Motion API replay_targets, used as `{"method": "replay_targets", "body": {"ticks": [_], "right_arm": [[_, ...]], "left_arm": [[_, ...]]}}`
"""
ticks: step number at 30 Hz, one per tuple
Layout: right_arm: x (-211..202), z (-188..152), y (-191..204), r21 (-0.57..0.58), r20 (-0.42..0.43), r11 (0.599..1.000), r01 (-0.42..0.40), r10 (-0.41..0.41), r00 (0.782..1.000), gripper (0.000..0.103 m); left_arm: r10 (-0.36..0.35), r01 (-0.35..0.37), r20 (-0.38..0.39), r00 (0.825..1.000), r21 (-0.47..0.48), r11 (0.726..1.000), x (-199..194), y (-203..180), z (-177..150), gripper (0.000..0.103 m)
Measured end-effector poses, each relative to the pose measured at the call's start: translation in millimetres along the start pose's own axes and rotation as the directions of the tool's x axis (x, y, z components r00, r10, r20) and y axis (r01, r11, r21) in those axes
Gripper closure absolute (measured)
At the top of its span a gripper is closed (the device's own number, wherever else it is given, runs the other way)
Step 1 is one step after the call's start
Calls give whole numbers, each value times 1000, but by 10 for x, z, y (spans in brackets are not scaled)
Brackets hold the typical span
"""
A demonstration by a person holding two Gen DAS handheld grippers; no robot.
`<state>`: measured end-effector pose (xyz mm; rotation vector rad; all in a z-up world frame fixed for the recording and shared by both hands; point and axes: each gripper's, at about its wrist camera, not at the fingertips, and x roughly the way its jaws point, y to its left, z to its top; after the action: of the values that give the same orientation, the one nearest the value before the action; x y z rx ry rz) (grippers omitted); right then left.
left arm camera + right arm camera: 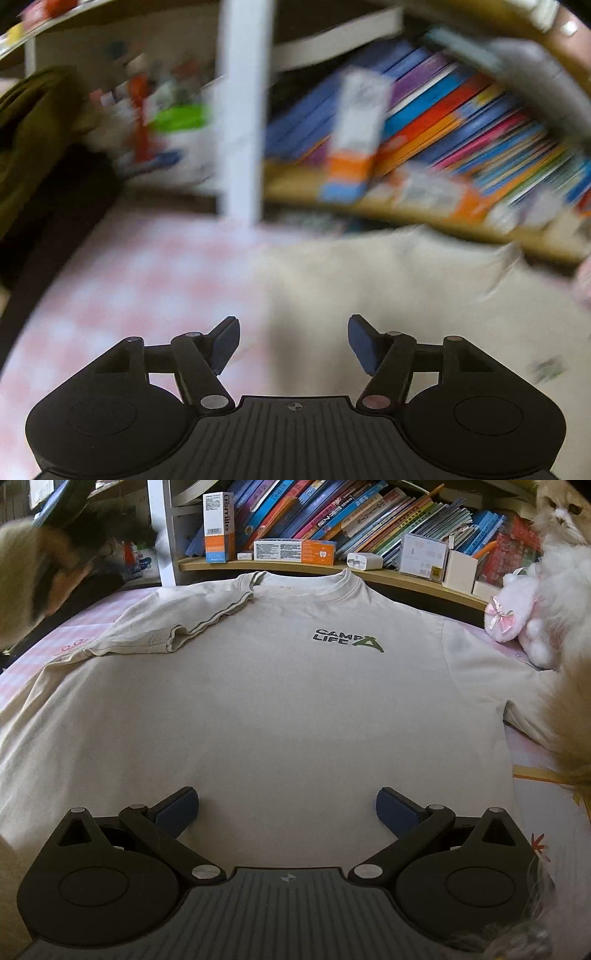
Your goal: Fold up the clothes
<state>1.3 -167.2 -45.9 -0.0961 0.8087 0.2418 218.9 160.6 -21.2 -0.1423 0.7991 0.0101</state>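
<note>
We see the right gripper nearest, fingers spread wide, holding nothing, hovering over the lower middle of the shirt; the shirt lies face up and flat on the pink checked sheet, logo on the chest, collar toward the shelf; its sleeve on the view's left is folded in across the chest; the other sleeve lies out flat; a pink plush toy sits by that shoulder; books and boxes line the shelf behind. Left gripper also spread, empty, above the shirt's edge where it meets the sheet; left view blurred.
</note>
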Motion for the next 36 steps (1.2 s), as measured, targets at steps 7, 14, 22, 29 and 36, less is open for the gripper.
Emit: {"method": "replay_targets", "body": {"ticks": [7,14,22,29,36], "right_arm": [[-57,-36,43,37,-28,999,37,-36,999,0],[-138,-86,101,86,-69,992,88,-83,994,0],[-124,-53,370,75,-93,994,81,-73,993,0],[-49,31,728,26,-99,999,32,-29,995,0],[27,115,1086,-22,-108,1000,-18,15,994,0]], "left_arm": [[-60,58,-33,998,-79,995,30,238,-317,74],[-96,92,-30,995,-105,990,55,193,-342,100],[-77,75,-10,997,-133,988,17,547,-319,100],[-46,45,-5,999,-141,989,4,956,-253,100],[-44,44,10,999,-140,989,48,1232,-188,99]]}}
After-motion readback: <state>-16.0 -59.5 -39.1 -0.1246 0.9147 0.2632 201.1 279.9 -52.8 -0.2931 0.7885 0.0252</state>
